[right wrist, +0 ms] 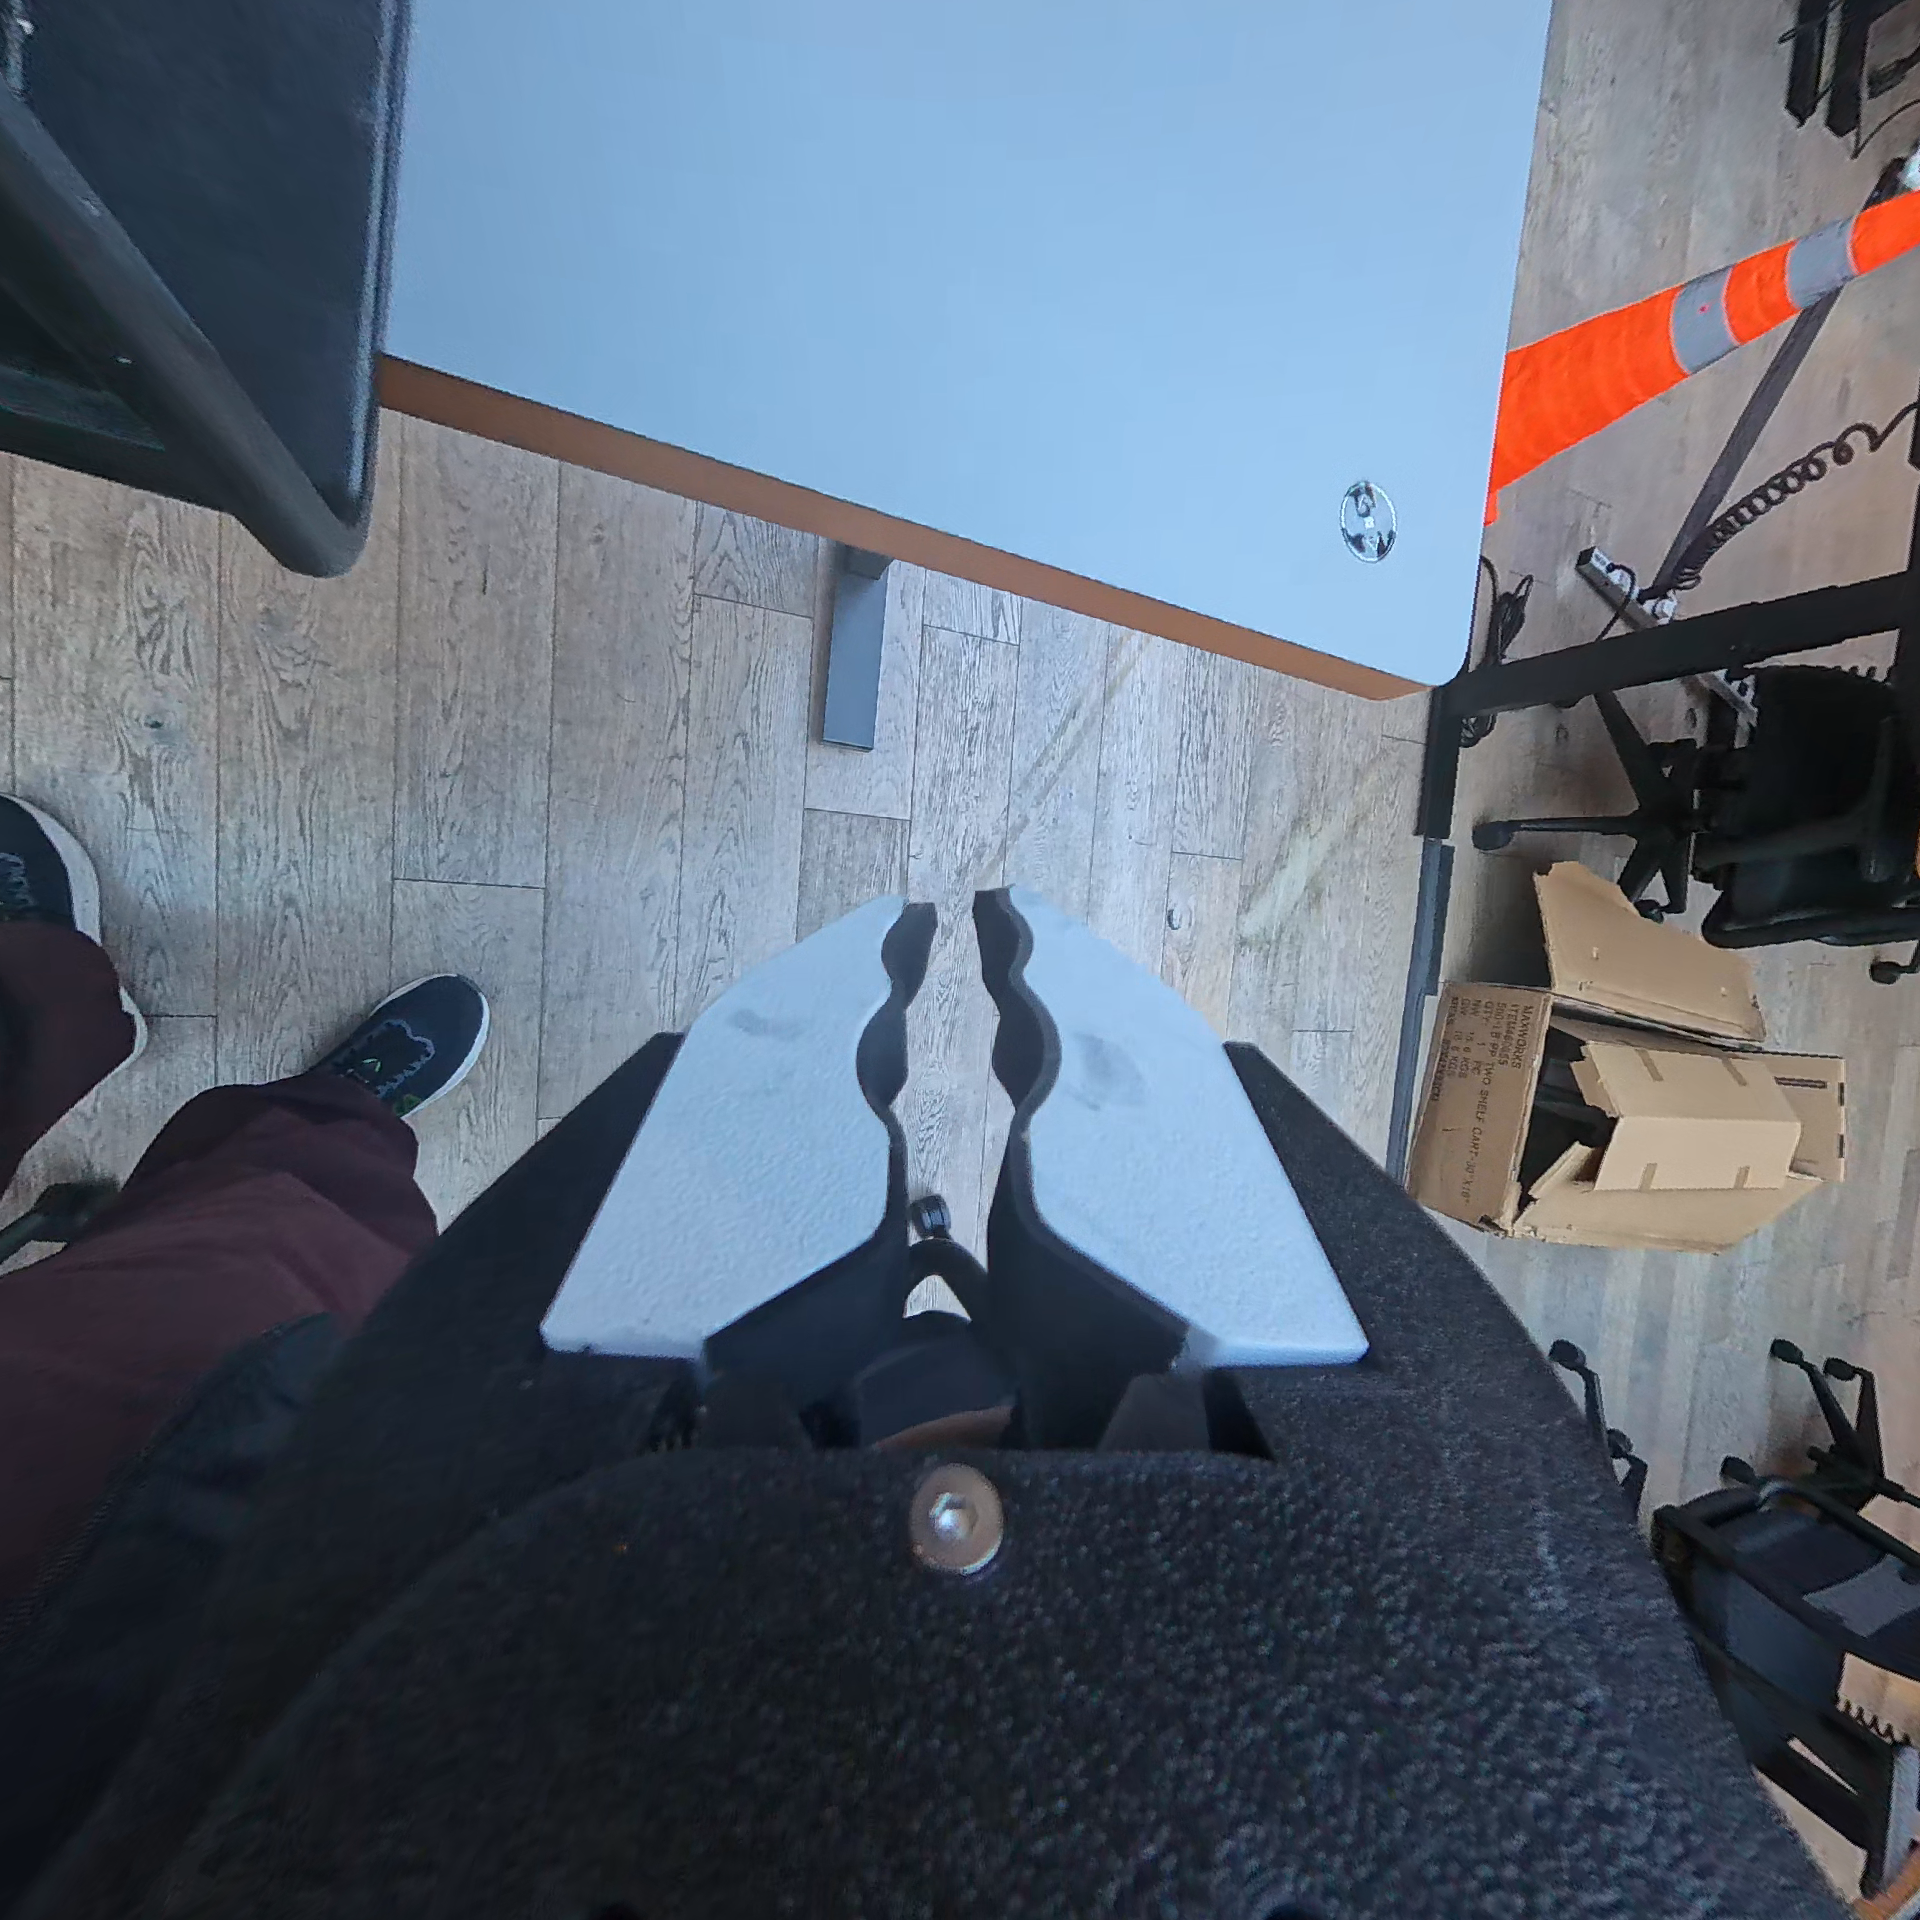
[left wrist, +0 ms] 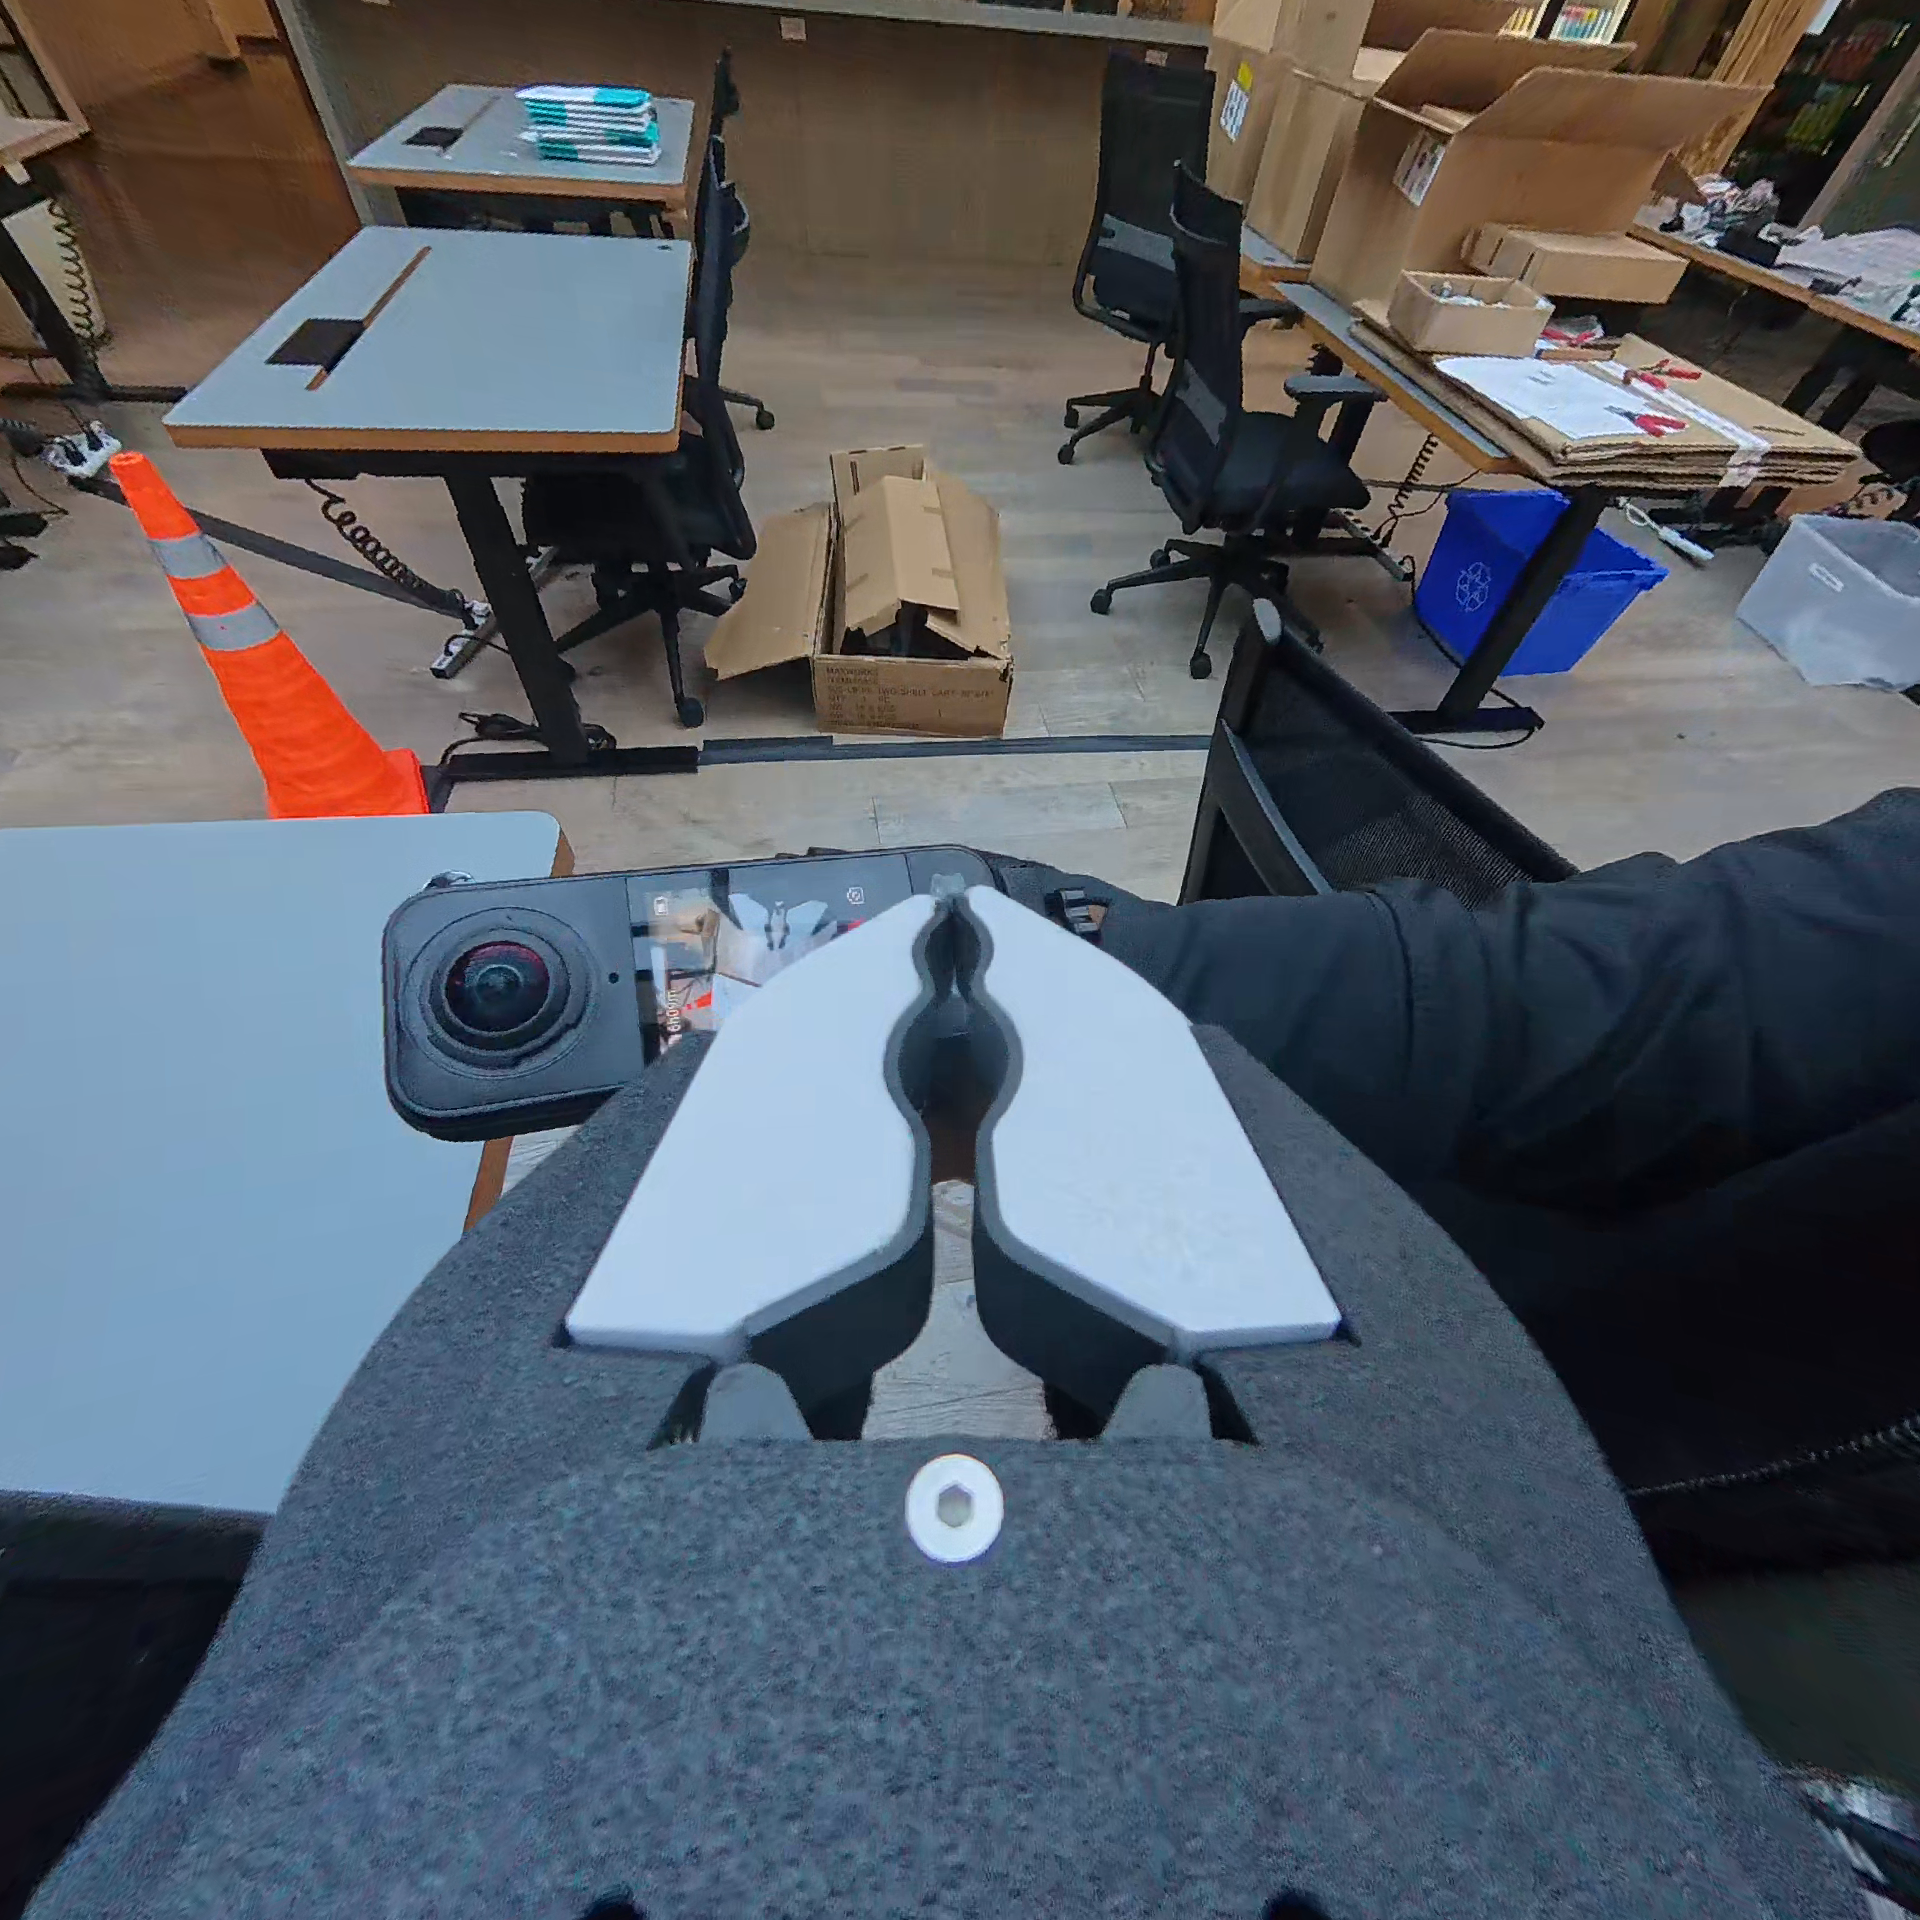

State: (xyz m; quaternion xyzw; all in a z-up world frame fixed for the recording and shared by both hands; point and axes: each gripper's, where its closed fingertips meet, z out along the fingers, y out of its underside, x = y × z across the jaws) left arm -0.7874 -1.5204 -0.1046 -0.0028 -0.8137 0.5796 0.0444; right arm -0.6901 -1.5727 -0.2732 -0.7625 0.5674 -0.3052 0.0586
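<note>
My left gripper [left wrist: 954, 906] is shut with its white fingertips touching and nothing held between them. It hovers just above a black camera [left wrist: 499, 987] with a round lens and a lit screen, which sits off the corner of a grey desk [left wrist: 208, 1143]. A black-sleeved arm [left wrist: 1507, 1039] reaches in from the right behind it. My right gripper [right wrist: 954, 906] is empty, its jaws apart by a narrow gap, and points down at the wooden floor [right wrist: 623, 779] near the edge of the grey desk [right wrist: 935, 260].
An orange traffic cone [left wrist: 260, 644] and an opened cardboard box [left wrist: 914, 623] stand on the floor, also in the right wrist view as the cone [right wrist: 1662, 312] and the box [right wrist: 1610, 1122]. Black office chairs [left wrist: 1226, 468], more desks [left wrist: 447, 343], a blue bin [left wrist: 1527, 582]. A person's shoe [right wrist: 416, 1039] is at left. The gap from one gripper's tips to the other's is roughly 20 centimeters.
</note>
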